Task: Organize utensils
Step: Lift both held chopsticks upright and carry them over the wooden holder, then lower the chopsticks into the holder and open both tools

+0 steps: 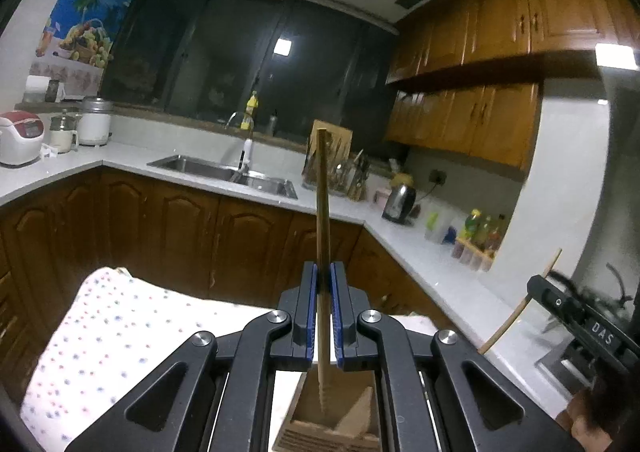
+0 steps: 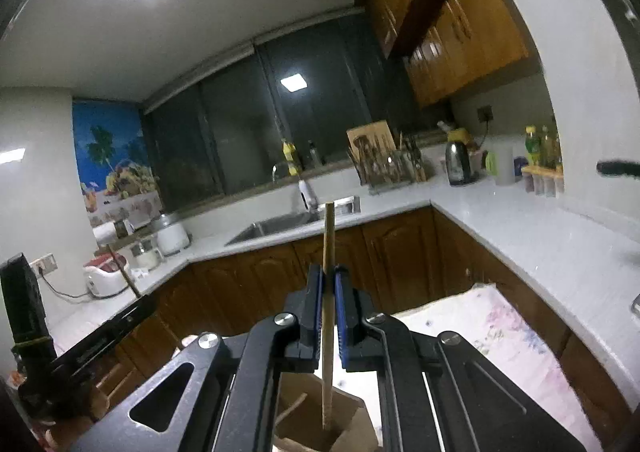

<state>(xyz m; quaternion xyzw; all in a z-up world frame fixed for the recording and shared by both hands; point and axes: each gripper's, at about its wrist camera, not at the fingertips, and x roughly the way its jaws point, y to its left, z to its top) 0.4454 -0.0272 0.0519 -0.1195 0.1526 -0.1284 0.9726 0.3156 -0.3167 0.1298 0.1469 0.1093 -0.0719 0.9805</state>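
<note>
In the left wrist view my left gripper (image 1: 324, 277) is shut on a wooden chopstick (image 1: 322, 192) that stands upright. Its ridged lower tip hangs over a wooden utensil holder (image 1: 308, 426) just below the jaws. In the right wrist view my right gripper (image 2: 329, 284) is shut on a second wooden chopstick (image 2: 328, 244), also upright, and its lower end reaches into the brown holder (image 2: 348, 420). Each view catches the other tool at its edge: the right gripper (image 1: 538, 288) with its slanted chopstick (image 1: 516, 312), and the left gripper (image 2: 144, 302) with its chopstick (image 2: 122, 268).
The holder stands on a table with a dotted cloth (image 1: 112, 336) (image 2: 504, 328). Brown cabinets carry an L-shaped white counter (image 1: 420, 252) with a sink (image 1: 224, 170), a utensil rack (image 1: 344, 172), a kettle (image 1: 400, 202), bottles (image 1: 482, 232) and a rice cooker (image 1: 20, 136).
</note>
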